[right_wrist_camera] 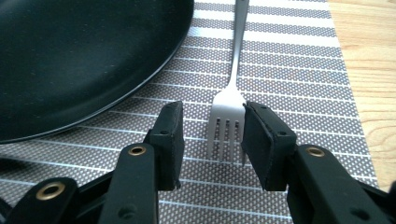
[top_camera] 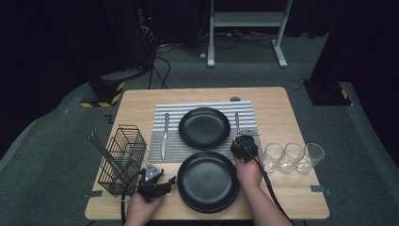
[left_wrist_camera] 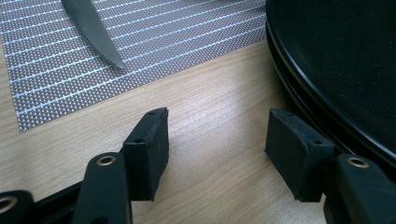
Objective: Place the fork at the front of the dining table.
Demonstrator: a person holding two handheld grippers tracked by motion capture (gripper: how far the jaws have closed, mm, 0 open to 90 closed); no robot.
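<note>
Steel fork (right_wrist_camera: 227, 122) flat on striped placemat (right_wrist_camera: 299, 70), right of upper black plate (right_wrist_camera: 70, 56). Right hand-held gripper (right_wrist_camera: 212, 140): jaws apart, straddling tines; right pad at tine edge, left pad clear. Left hand-held gripper (left_wrist_camera: 217, 151): jaws apart over bare worktop (left_wrist_camera: 210, 107), beside lower stacked plates (left_wrist_camera: 345, 60); knife (left_wrist_camera: 91, 28) on placemat.

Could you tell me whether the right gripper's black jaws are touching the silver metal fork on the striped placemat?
Cannot tell. In the right gripper view, the right gripper straddles the silver metal fork; its right-hand jaw meets the tines' edge without a plain gap.
</note>
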